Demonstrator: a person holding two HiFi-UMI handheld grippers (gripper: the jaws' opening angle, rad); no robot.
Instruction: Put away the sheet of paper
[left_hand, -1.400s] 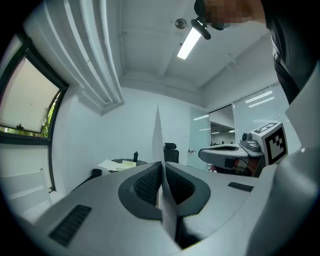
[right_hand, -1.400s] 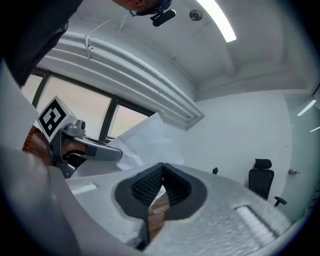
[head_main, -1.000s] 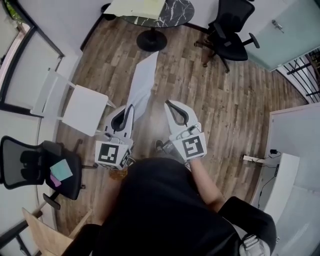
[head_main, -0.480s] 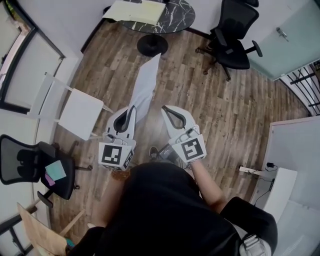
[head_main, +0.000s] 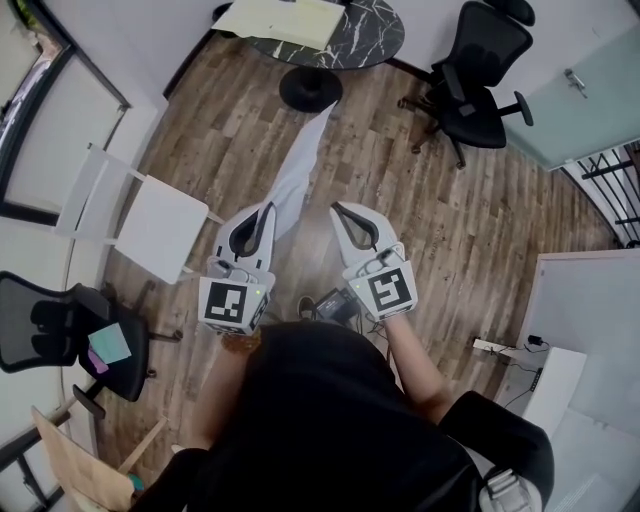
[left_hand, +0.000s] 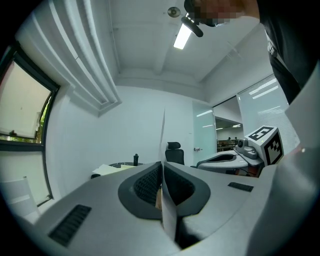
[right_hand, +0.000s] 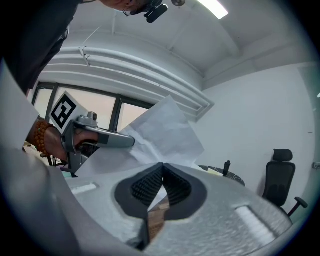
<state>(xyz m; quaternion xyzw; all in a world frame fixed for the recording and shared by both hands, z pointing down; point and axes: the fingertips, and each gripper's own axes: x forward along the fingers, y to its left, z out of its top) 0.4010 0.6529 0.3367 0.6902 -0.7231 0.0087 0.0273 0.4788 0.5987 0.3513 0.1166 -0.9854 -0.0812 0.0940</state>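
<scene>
Ahead, sheet (head_main: 298, 170) in left gripper (head_main: 266, 210), table (head_main: 366, 24), chair (head_main: 478, 100)

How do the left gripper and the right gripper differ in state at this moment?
The left gripper is shut on the sheet of paper, which shows edge-on between its jaws. The right gripper is shut with nothing between its jaws. In the head view the paper stretches forward from the left gripper, while the right gripper stands beside the paper, apart from it. Both are white and point forward.
</scene>
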